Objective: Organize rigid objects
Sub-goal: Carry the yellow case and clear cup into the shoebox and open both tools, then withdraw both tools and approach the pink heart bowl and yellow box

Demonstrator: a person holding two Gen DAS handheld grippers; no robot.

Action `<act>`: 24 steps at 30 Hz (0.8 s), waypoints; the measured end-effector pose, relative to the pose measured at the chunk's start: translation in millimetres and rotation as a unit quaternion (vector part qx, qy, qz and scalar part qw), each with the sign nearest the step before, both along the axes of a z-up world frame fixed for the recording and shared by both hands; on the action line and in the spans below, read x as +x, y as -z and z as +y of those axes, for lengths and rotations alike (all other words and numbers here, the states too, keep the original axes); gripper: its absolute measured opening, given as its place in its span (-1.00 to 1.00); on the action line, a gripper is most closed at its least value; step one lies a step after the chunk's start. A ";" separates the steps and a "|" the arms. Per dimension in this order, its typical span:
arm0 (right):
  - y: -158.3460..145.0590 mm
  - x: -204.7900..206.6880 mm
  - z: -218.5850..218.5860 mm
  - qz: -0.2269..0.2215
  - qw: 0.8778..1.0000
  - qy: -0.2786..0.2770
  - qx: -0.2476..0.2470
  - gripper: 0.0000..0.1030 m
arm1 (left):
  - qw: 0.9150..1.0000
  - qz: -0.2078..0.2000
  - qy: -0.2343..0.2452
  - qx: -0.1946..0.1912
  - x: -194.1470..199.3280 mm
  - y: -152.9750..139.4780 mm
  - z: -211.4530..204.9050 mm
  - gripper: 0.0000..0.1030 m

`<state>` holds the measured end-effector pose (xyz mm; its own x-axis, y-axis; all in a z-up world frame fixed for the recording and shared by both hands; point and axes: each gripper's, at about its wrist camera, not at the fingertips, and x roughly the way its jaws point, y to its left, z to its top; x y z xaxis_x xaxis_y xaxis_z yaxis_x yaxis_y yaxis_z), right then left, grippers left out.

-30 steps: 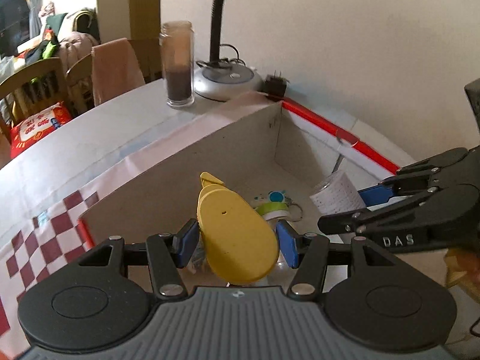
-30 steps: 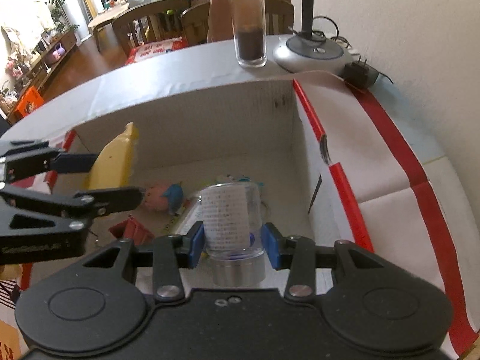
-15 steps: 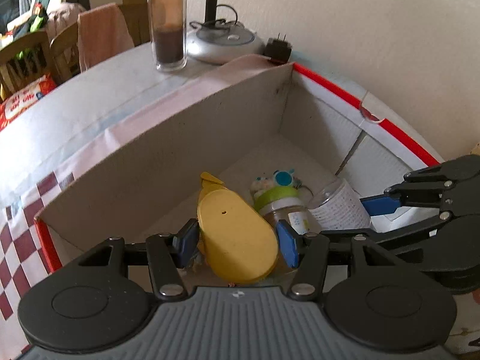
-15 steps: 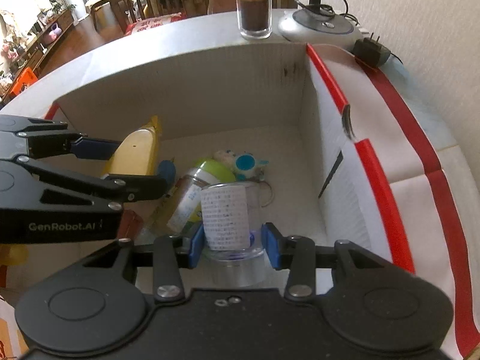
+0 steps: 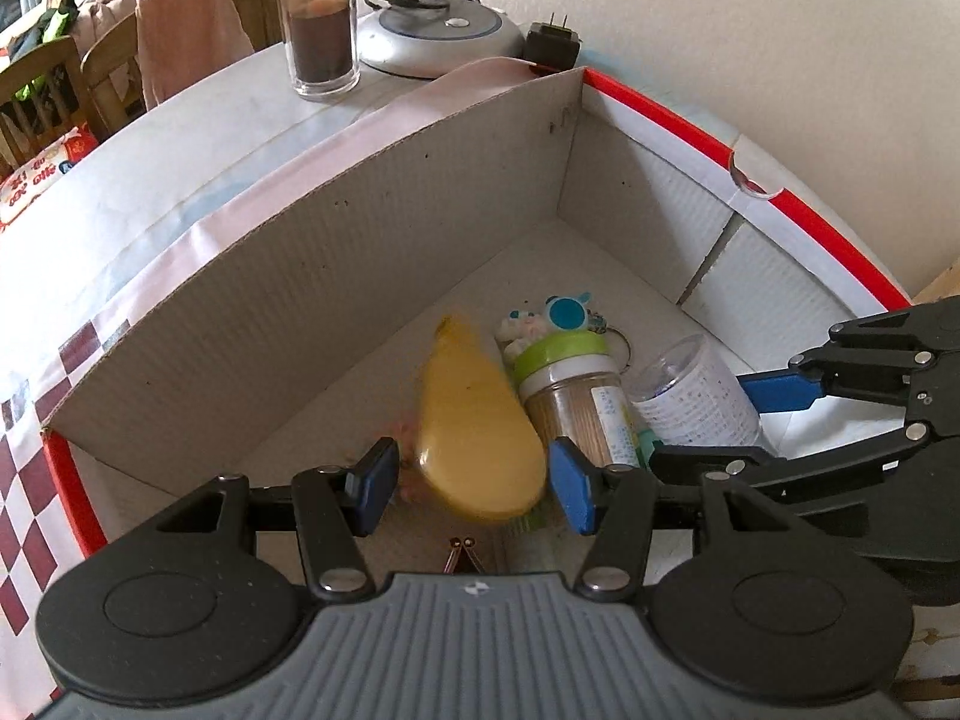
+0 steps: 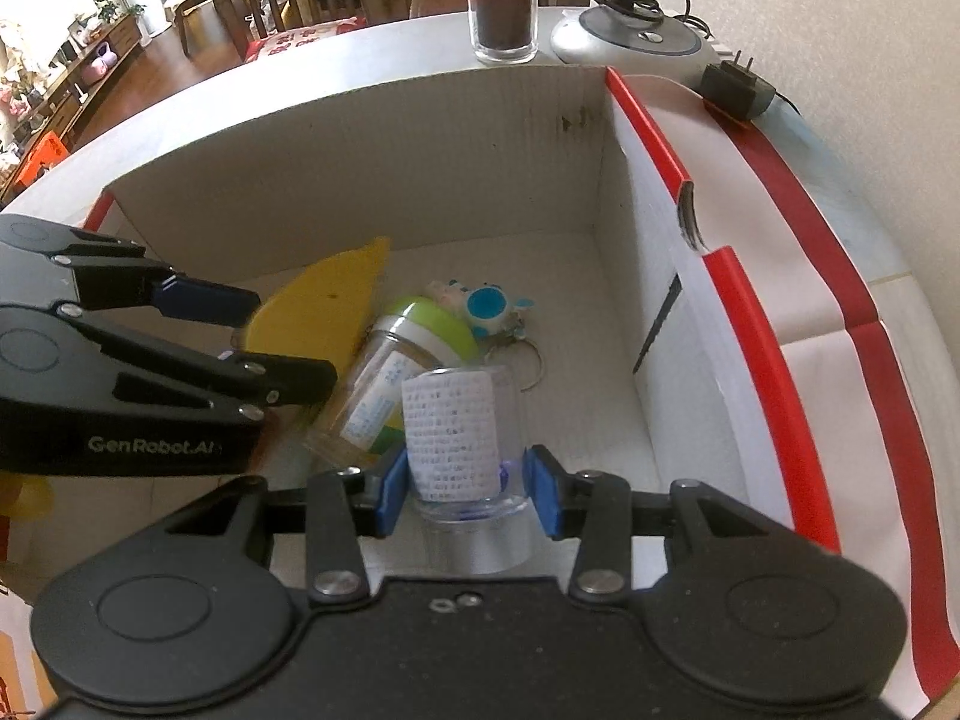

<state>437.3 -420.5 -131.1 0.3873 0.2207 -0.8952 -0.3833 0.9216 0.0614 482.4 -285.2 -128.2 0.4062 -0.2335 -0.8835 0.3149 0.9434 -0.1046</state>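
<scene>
A white cardboard box [image 5: 360,252] with red edges holds the objects. My left gripper [image 5: 471,489] hangs low inside it. A yellow egg-shaped plastic piece [image 5: 474,432] lies blurred between its fingers, with a gap at the left pad, so the pads do not press it. Beside that piece lies a toothpick jar [image 5: 570,384] with a green lid, and a blue-and-white keychain toy [image 5: 558,312]. My right gripper [image 6: 468,495] is shut on a clear jar [image 6: 456,426] with a white printed label, held over the box floor [image 6: 570,330]. The left gripper [image 6: 282,339] also shows in the right wrist view.
Behind the box stand a tall glass [image 5: 318,18] with dark contents, a grey lamp base [image 5: 438,36] and a black plug adapter [image 5: 552,45]. The room wall runs close on the right. A red checked cloth [image 5: 18,480] lies left of the box, with chairs beyond the table.
Both grippers have tipped down into the box and the left one has sunk. The yellow piece has slid forward out of the left pads. The right gripper still holds the clear jar.
</scene>
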 end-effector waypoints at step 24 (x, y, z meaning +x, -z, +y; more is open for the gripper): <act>-45.3 -33.2 12.0 -0.046 0.999 -0.015 0.014 0.34 | 0.991 -0.101 -0.056 -0.065 -66.5 -72.0 59.1 0.11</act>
